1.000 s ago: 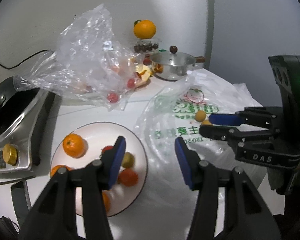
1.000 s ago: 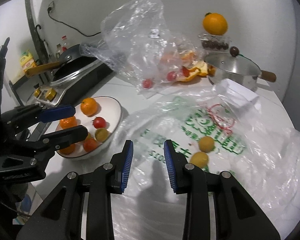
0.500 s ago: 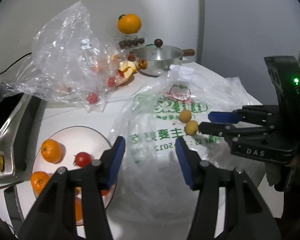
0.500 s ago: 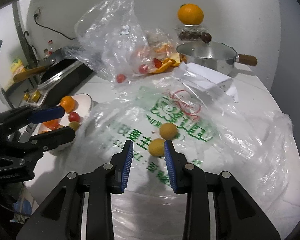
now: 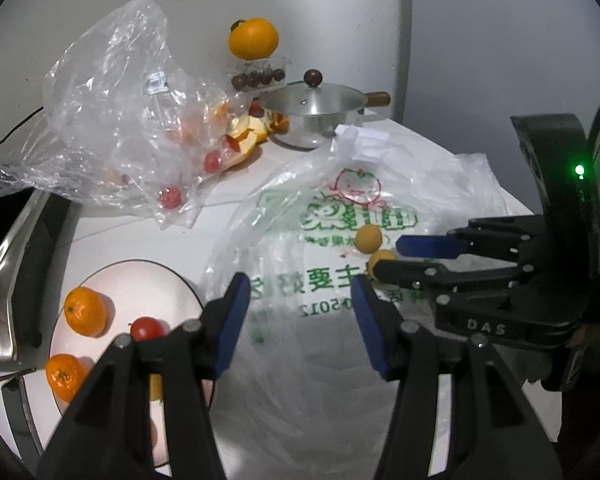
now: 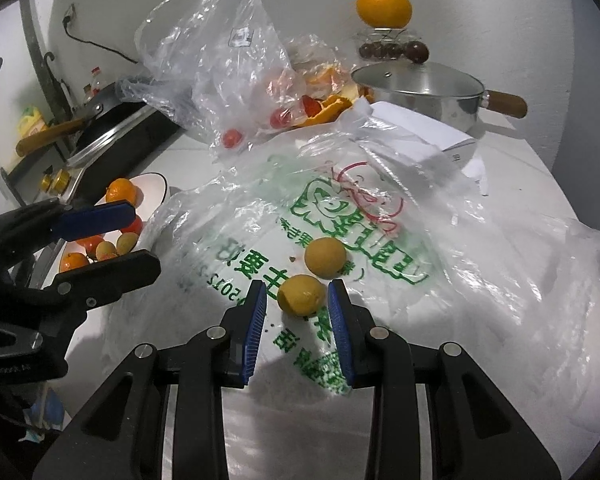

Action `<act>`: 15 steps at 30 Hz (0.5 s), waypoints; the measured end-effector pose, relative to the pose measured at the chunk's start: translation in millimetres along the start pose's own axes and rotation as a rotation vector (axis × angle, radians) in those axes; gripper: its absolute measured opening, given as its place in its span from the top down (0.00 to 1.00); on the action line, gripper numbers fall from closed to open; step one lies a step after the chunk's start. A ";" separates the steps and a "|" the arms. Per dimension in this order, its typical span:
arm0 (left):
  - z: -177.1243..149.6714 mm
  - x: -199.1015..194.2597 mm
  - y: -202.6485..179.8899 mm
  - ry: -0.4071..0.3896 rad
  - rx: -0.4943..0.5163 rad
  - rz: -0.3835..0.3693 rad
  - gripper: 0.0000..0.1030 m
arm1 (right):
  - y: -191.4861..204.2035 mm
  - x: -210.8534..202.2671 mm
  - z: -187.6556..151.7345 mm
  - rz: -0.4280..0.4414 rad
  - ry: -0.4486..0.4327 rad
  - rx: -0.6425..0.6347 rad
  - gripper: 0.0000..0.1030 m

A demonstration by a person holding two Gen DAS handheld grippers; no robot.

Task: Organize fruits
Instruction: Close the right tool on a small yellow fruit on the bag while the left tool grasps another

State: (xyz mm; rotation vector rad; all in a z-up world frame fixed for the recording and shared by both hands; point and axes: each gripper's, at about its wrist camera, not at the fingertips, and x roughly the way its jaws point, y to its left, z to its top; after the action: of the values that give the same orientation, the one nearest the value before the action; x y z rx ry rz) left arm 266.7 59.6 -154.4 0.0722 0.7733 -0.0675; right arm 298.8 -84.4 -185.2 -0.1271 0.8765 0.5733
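Two small yellow fruits lie on a flat printed plastic bag. The near yellow fruit sits between the tips of my open right gripper, untouched. The far yellow fruit lies just beyond it. In the left wrist view the right gripper reaches in from the right at the same two fruits. My open, empty left gripper hovers above the bag beside a white plate holding oranges and a red tomato.
A crumpled clear bag with tomatoes and orange peel lies at the back left. A steel pot with lid, a jar of dark fruit topped by a large orange, and a white box stand behind. A stove is at left.
My right gripper has moved forward over the printed bag until its tips flank the near yellow fruit. My left gripper has shifted right, away from the plate toward the bag.
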 end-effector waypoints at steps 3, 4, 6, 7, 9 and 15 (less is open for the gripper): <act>0.3 2.3 2.1 0.006 -0.006 0.006 0.47 | -0.3 6.8 1.8 -0.007 0.017 -0.002 0.67; 0.6 3.5 2.1 0.008 -0.008 0.007 0.47 | -0.6 8.3 1.9 -0.007 0.023 -0.003 0.67; 0.8 5.6 1.5 0.013 -0.008 0.008 0.47 | -0.7 11.1 1.6 -0.003 0.035 -0.007 0.67; 1.1 6.8 0.3 0.015 -0.006 0.009 0.47 | -0.9 12.5 1.1 0.001 0.041 -0.010 0.67; 2.3 8.9 -2.0 0.019 -0.001 0.010 0.47 | -1.9 13.5 0.5 0.010 0.043 -0.010 0.71; 9.8 17.6 -11.6 0.027 0.012 0.014 0.47 | -10.4 3.4 0.6 0.009 0.017 -0.010 0.71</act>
State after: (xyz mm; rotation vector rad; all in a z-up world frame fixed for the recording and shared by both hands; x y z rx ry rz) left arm 285.0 46.6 -160.2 0.0902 0.7996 -0.0582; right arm 306.3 -91.5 -188.6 -0.1370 0.8908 0.5854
